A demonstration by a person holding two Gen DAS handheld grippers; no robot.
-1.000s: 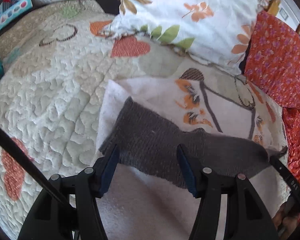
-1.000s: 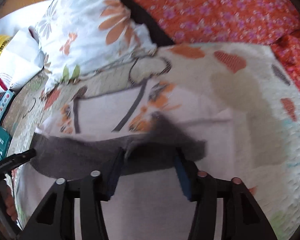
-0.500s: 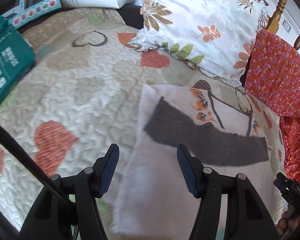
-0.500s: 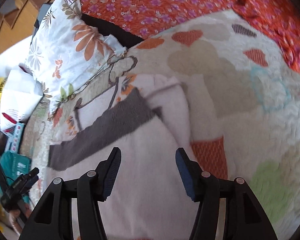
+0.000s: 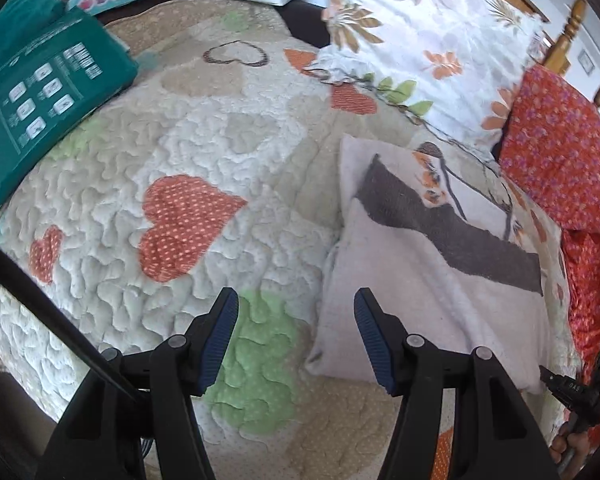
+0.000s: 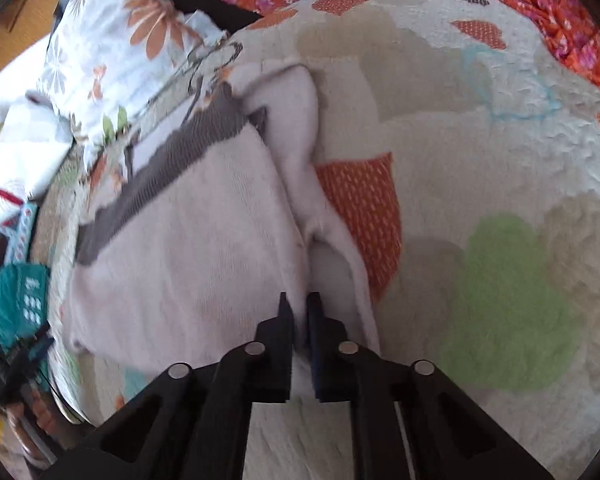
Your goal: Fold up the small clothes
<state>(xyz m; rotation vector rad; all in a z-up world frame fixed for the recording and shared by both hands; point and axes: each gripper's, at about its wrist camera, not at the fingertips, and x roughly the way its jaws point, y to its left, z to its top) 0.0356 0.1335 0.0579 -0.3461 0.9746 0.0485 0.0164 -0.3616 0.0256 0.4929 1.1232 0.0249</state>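
Vs 0.5 s ago: right hand-held gripper (image 6: 299,308) was spread above the cloth, now its fingers are pressed together, pinching the near right edge of the pale garment (image 6: 188,248). Left hand-held gripper (image 5: 295,312) still spread wide, holding nothing, and has backed off to the left, over the quilt (image 5: 220,152) on the bed, just beside the garment (image 5: 412,300).

Garment lies folded on the quilt, grey band (image 5: 452,232) across its far part. Hard to see: cloth between the right fingers is mostly hidden; right view blurred at left edge. Count: 1 garment, 2 grippers, 1 floral pillow (image 5: 428,36), 1 teal pack (image 5: 32,100).
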